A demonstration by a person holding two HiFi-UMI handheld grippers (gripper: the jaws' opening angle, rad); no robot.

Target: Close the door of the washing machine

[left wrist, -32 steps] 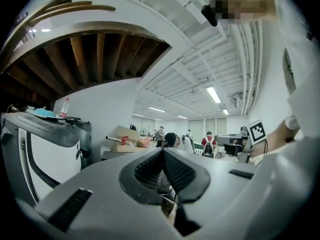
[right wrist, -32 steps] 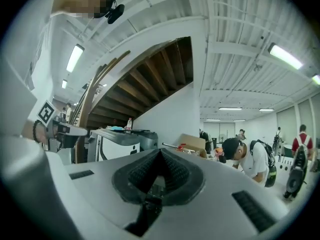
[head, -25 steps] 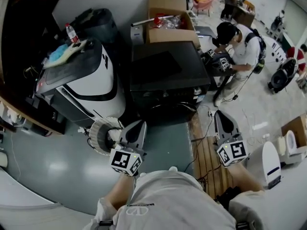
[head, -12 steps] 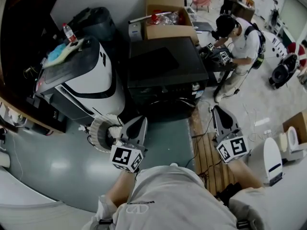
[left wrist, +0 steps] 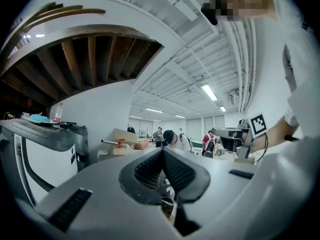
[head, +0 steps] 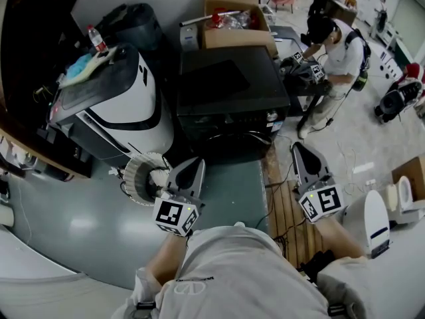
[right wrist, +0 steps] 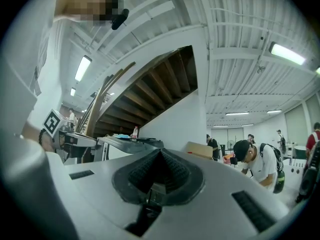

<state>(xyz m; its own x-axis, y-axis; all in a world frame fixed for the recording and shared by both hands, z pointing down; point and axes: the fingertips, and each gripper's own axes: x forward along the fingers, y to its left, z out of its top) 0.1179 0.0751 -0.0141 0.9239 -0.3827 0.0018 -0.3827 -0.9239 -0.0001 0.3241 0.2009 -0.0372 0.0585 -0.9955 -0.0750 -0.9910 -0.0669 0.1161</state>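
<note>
Washing machine (head: 229, 88) stands ahead of closed left tongs (head: 196, 163) and right tongs (head: 299, 149).

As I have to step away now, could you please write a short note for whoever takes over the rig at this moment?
Left gripper: shut, empty, short of the machine.
Right gripper: shut, empty, also clear of it.
Black washing machine stands ahead on the floor; its front is in shadow, door position unclear.
Done: nothing yet that shows.
Left: reach the door and push it shut.

Pale shirt (head: 232, 271) at six o'clock; my left gripper (head: 196, 163) and right gripper (head: 299, 147): grey wedges, black-and-white marker cubes (head: 176, 216).
</note>
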